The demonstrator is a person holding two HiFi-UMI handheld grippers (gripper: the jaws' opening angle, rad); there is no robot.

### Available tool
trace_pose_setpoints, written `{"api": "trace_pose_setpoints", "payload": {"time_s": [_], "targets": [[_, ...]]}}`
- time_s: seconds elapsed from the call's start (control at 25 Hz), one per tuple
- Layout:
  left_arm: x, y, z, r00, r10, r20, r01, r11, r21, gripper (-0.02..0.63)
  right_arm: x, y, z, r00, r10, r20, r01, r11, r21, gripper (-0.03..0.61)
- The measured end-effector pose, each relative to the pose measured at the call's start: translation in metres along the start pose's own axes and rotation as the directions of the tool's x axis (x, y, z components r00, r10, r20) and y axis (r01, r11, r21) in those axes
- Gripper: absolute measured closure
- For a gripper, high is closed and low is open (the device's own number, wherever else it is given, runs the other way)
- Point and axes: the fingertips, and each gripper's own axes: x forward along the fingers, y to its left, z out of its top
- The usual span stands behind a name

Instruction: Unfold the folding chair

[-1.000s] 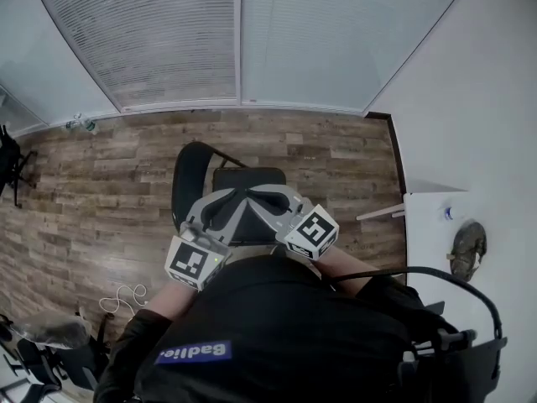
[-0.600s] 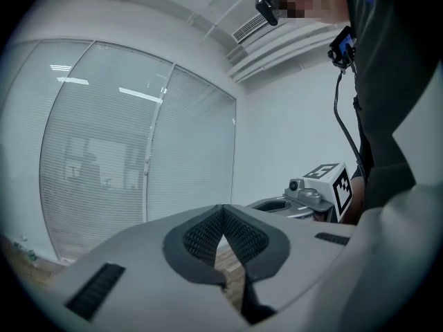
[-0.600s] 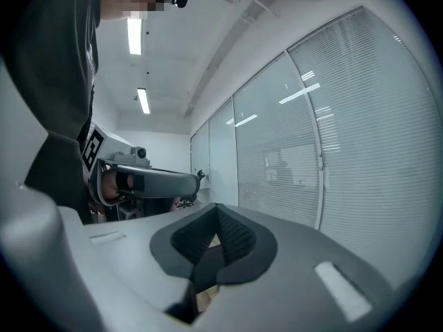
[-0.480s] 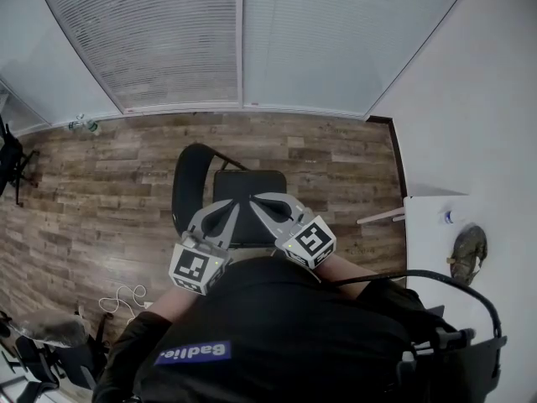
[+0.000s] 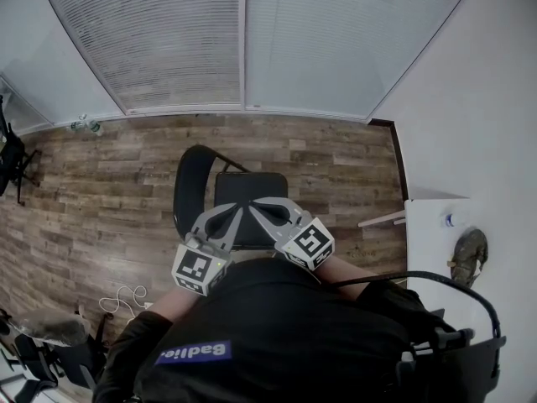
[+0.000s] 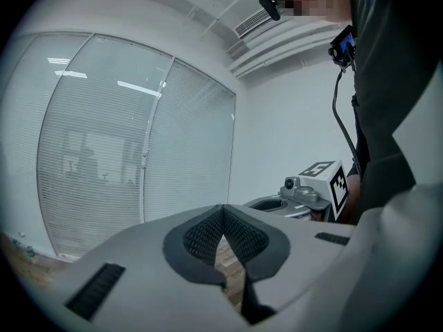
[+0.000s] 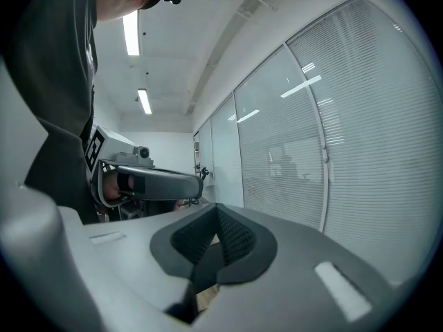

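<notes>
A black folding chair stands on the wood floor in the head view, its square seat facing up and its rounded back to the left. My left gripper and right gripper hover side by side above the seat's near part, tips almost meeting. In the left gripper view the left gripper has its pads pressed together with nothing between them. The right gripper is shut and empty too. Floor and a dark strip of chair show through the gaps behind the pads.
A glass wall with blinds runs along the far side. A white table with a brownish object stands at the right by the wall. A bottle and a white cable lie on the floor at left.
The left gripper's jaws have gone from open to shut and it has sunk slightly over the seat. The right gripper has stayed in place, shut.
</notes>
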Motion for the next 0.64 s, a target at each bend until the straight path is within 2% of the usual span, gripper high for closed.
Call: {"api": "trace_pose_setpoints", "payload": {"time_s": [0.64], "targets": [[-0.0051, -0.0084, -0.0042, 1.0, 0.014, -0.002, -0.014, 1.0, -0.011, 0.607, -0.0067, 0.0055, -0.0082, 1.0, 0.004, -0.002, -0.004, 1.0, 0.028, 0.577]]}}
